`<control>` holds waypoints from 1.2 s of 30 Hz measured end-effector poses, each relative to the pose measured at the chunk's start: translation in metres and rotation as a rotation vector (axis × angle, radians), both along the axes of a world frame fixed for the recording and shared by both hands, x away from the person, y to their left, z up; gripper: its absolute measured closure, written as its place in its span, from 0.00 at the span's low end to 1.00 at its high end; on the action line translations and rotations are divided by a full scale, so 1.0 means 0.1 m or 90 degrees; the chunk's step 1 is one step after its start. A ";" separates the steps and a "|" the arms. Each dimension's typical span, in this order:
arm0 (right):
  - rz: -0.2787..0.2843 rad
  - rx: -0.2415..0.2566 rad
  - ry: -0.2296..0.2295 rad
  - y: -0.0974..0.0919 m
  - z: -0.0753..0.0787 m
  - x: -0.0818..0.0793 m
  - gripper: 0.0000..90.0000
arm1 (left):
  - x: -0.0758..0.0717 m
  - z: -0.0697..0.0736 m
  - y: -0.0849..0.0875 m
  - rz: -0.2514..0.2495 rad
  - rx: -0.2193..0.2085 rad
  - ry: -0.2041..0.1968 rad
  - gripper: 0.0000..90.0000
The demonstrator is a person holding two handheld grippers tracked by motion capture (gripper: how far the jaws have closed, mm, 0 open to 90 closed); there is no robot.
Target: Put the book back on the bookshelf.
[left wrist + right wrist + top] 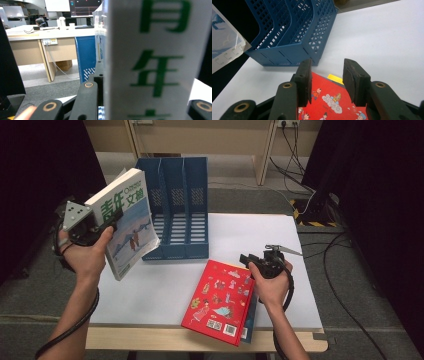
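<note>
The left tongs (102,226) clamp the spine of a white-and-blue paperback (127,225), held tilted in the air just left of the blue three-slot file rack (175,205), whose slots look empty as far as the mesh shows; filing it is judged under way, not done; the right tongs (246,259) stand open and hold nothing, poised over the far edge of the red picture book (220,302) lying flat on the white surface (260,235); a second volume beneath it shows as a mere edge.
</note>
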State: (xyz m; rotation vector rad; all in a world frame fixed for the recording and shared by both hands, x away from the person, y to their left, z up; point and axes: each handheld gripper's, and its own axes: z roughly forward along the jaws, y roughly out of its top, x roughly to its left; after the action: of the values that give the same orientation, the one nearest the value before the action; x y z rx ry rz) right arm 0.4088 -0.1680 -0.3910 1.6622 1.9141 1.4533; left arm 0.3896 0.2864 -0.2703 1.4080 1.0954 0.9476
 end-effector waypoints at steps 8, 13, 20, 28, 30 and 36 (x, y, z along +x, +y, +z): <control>-0.002 -0.001 -0.004 -0.02 0.01 0.01 0.66 | 0.11 0.03 0.00 0.010 -0.003 -0.001 0.82; -0.002 0.002 -0.001 -0.02 0.01 0.01 0.66 | 0.20 0.05 0.00 0.019 -0.005 -0.001 0.82; -0.003 0.001 -0.005 -0.04 0.02 0.01 0.66 | 0.32 0.06 -0.02 0.027 -0.005 0.000 0.82; -0.004 0.002 -0.006 -0.05 0.02 0.01 0.66 | 0.46 0.06 -0.04 0.039 -0.005 -0.002 0.82; -0.007 0.004 -0.006 -0.05 0.02 0.00 0.66 | 0.49 0.05 -0.05 0.042 -0.004 -0.003 0.82; -0.008 0.003 -0.008 -0.07 0.03 0.00 0.66 | 0.60 0.02 -0.07 0.055 -0.002 -0.002 0.82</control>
State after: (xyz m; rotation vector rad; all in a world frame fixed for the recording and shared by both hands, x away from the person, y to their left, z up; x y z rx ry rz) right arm 0.4093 -0.1746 -0.3885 1.6598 1.8922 1.4612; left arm 0.4491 0.2791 -0.2686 1.3656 1.1628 1.0082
